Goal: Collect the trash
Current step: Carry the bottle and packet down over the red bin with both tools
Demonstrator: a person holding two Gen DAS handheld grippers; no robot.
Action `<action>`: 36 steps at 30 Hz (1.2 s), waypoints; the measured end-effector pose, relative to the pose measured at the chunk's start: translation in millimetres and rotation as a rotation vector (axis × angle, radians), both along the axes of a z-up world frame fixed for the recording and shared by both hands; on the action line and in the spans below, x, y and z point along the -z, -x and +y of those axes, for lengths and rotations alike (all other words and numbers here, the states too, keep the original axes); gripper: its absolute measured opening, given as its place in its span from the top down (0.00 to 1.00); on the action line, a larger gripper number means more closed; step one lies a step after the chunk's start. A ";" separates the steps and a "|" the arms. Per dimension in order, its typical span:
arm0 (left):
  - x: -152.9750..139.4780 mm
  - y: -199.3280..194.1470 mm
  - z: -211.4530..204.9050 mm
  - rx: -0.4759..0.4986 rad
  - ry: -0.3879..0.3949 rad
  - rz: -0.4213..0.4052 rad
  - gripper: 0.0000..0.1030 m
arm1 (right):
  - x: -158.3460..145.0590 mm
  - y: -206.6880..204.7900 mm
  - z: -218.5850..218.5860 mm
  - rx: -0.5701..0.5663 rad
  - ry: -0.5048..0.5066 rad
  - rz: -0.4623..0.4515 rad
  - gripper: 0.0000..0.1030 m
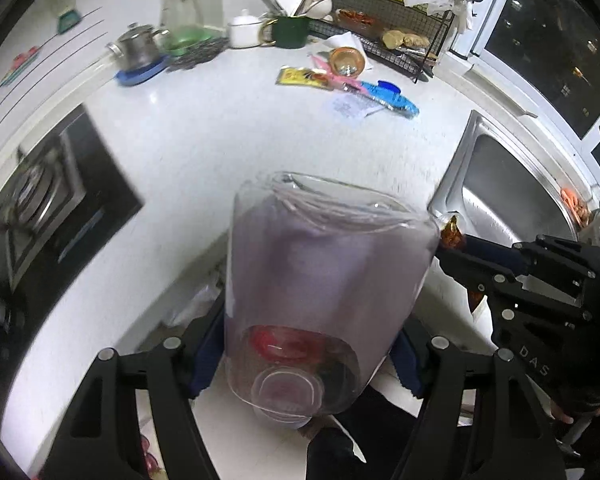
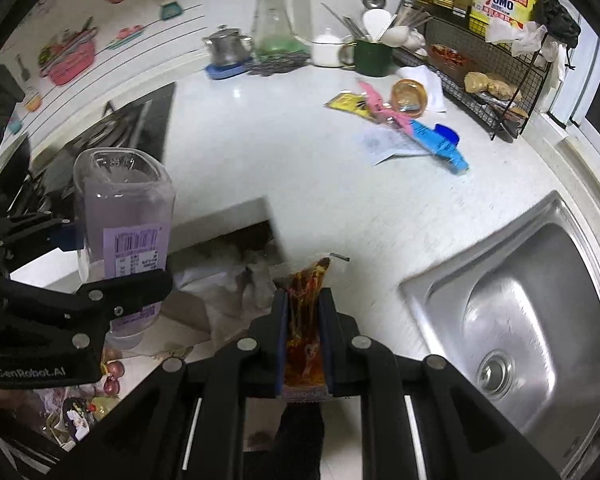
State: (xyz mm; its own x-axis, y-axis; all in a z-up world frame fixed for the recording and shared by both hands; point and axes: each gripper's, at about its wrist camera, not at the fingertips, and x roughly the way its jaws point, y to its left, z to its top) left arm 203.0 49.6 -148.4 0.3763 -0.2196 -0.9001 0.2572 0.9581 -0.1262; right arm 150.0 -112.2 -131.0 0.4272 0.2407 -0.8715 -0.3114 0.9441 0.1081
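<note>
Carrying step: left gripper [image 1: 300,360] clamps the plastic bottle [image 1: 320,280], right gripper [image 2: 304,340] pinches a sauce packet [image 2: 306,320]; next, probably drop both in the bin (floor-level trash bag [image 2: 220,280]?).

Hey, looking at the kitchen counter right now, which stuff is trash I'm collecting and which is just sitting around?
Part of the job:
- clear plastic bottle, in the left tongs
- sauce packet, in the right tongs
- wrappers and receipt on the counter

Just lying about:
- kettle
- green mug
- wire rack
- sink
</note>
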 end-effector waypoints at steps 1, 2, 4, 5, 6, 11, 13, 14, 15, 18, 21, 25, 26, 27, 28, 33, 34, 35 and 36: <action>1.1 7.5 4.1 -0.008 -0.003 0.001 0.33 | 0.5 11.2 5.8 -0.009 -0.001 0.003 0.87; 2.1 13.0 6.1 -0.015 -0.005 0.003 0.33 | 2.3 16.9 9.1 -0.015 -0.003 0.010 0.87; 5.9 29.0 14.5 -0.031 -0.002 0.011 0.33 | 5.5 24.4 14.5 -0.027 0.000 0.020 0.87; 8.4 34.4 18.2 -0.039 0.002 0.020 0.33 | 7.6 29.2 18.4 -0.035 0.003 0.028 0.87; 12.0 39.6 22.2 -0.050 0.006 0.030 0.33 | 8.1 32.8 20.1 -0.041 0.003 0.034 0.87; 39.5 52.7 37.4 -0.095 0.029 0.078 0.33 | 24.2 48.1 35.5 -0.069 0.011 0.047 0.87; 57.0 55.5 43.9 -0.114 0.045 0.095 0.33 | 36.3 50.9 41.2 -0.074 0.030 0.064 0.87; 67.1 56.6 45.3 -0.120 0.049 0.104 0.33 | 47.0 49.6 43.6 -0.081 0.038 0.076 0.87; 82.5 56.5 47.5 -0.127 0.053 0.115 0.33 | 58.8 48.2 45.3 -0.087 0.037 0.088 0.87; 125.9 57.4 50.7 -0.121 0.059 0.130 0.33 | 93.8 49.9 52.4 -0.111 0.040 0.083 0.87; 169.1 51.7 51.8 -0.102 0.067 0.125 0.33 | 131.8 47.9 56.0 -0.114 0.045 0.079 0.87; 246.0 39.0 48.7 -0.093 0.090 0.124 0.33 | 204.9 38.3 61.9 -0.104 0.051 0.077 0.87; 268.7 35.4 47.6 -0.088 0.098 0.126 0.33 | 225.0 34.6 63.3 -0.099 0.059 0.074 0.87; 291.4 31.6 47.0 -0.081 0.103 0.127 0.33 | 242.0 31.2 64.1 -0.096 0.062 0.072 0.87; 310.6 28.7 45.1 -0.077 0.101 0.129 0.33 | 261.5 28.2 65.8 -0.090 0.068 0.066 0.87; 407.3 14.7 39.4 -0.064 0.127 0.171 0.32 | 347.5 8.8 77.1 -0.102 0.104 0.045 0.87; 425.9 11.7 38.1 -0.058 0.135 0.174 0.32 | 366.9 3.5 78.8 -0.109 0.100 0.043 0.87; 443.5 8.9 36.7 -0.051 0.143 0.180 0.32 | 381.0 -0.2 79.8 -0.112 0.098 0.042 0.87; 456.7 4.8 36.0 -0.043 0.147 0.187 0.32 | 394.5 -2.4 80.9 -0.112 0.098 0.039 0.87</action>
State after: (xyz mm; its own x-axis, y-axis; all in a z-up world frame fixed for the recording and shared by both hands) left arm 198.2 85.6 -605.1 0.2182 -0.3412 -0.9143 0.1755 0.9353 -0.3071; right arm 152.4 -31.2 -525.5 0.3675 0.1981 -0.9087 -0.4128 0.9103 0.0315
